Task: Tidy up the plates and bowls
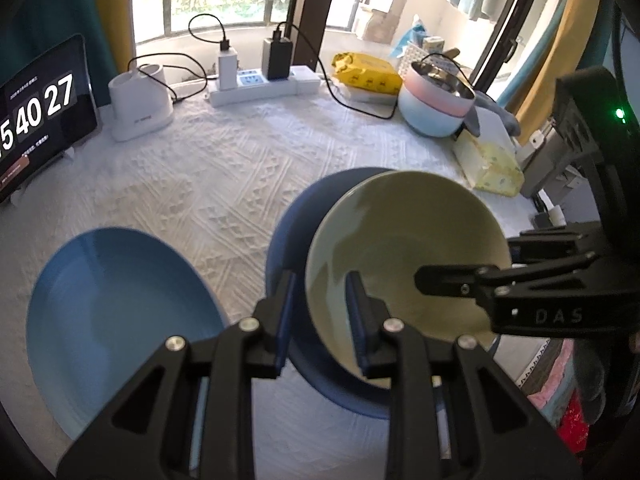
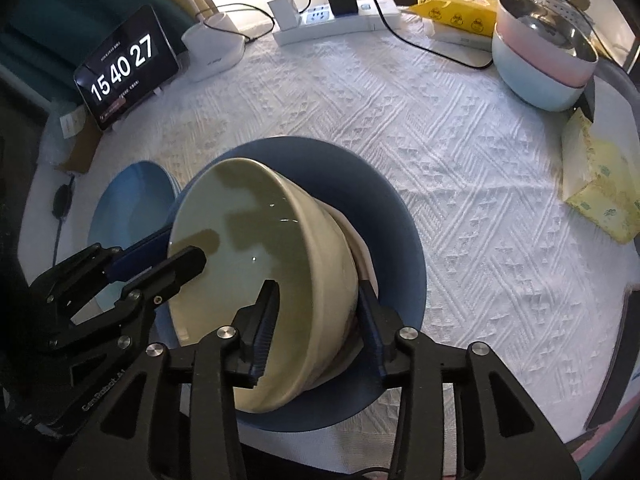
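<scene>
**Cream bowl tilted on the dark blue plate, a gripper at each side**

The cream bowl [image 2: 256,280] sits tipped on the dark blue plate [image 2: 384,216], its mouth turned toward the left of the scene and its base toward the right. The plate lies on the white textured tablecloth [image 2: 460,140], near the front edge.

The left gripper [image 1: 320,308] straddles the bowl's left rim — one finger outside, one inside — with the jaws only narrowly apart and the blue pads close against the wall. Whether they actually press on it cannot be told for certain, though the narrow gap suggests a grip.

The right gripper [image 2: 318,320] straddles the bowl's near-right wall. Its jaws stand partly open: the inner pad sits clear of the inside surface and the outer pad lies beside the bowl's outer wall, not clamping it.

A light blue plate [image 1: 120,320] lies flat to the left, just beside the dark one. At the far right stands a stack of bowls [image 1: 436,100] — pink over pale blue, with a steel one on top.
</scene>
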The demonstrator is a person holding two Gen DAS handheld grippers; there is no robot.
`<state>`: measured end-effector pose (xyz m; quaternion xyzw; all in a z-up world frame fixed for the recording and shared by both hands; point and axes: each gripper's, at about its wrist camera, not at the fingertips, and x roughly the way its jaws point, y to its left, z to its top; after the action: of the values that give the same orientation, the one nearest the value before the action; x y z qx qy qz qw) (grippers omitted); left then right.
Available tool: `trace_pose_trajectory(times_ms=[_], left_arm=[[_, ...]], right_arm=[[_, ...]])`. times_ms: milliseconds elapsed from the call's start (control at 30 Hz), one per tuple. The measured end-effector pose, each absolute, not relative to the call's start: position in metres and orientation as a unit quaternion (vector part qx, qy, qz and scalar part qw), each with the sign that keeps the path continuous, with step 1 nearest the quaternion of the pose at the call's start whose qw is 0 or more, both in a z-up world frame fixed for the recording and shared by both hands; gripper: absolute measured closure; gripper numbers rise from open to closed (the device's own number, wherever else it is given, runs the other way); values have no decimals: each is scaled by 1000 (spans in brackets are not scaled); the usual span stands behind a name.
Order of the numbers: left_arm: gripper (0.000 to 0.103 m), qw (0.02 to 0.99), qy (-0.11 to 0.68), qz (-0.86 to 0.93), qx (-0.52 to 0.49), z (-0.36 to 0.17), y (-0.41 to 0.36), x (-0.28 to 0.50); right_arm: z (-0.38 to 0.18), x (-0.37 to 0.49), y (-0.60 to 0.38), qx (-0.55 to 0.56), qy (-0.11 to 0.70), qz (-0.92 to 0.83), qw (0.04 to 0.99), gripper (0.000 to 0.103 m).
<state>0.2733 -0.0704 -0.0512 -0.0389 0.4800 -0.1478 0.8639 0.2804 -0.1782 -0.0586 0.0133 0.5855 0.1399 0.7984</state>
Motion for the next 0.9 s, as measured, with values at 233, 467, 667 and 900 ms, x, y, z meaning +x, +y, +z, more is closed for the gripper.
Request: trace_pose_trajectory(times_ms=[233, 467, 667, 900], left_arm=[[76, 864, 478, -150, -39, -52, -69, 274], [76, 865, 477, -152, -39, -52, -69, 273], [76, 867, 473, -149, -41, -48, -68, 269], [74, 872, 465, -147, -44, -40, -66, 261]], right_arm=[[-52, 275, -184, 46, 571, 131, 809, 56], [-37, 271, -192, 56, 553, 131, 821, 50], [-39, 266, -190, 29, 539, 115, 834, 50], [-42, 259, -192, 11, 513, 110, 851, 55]])
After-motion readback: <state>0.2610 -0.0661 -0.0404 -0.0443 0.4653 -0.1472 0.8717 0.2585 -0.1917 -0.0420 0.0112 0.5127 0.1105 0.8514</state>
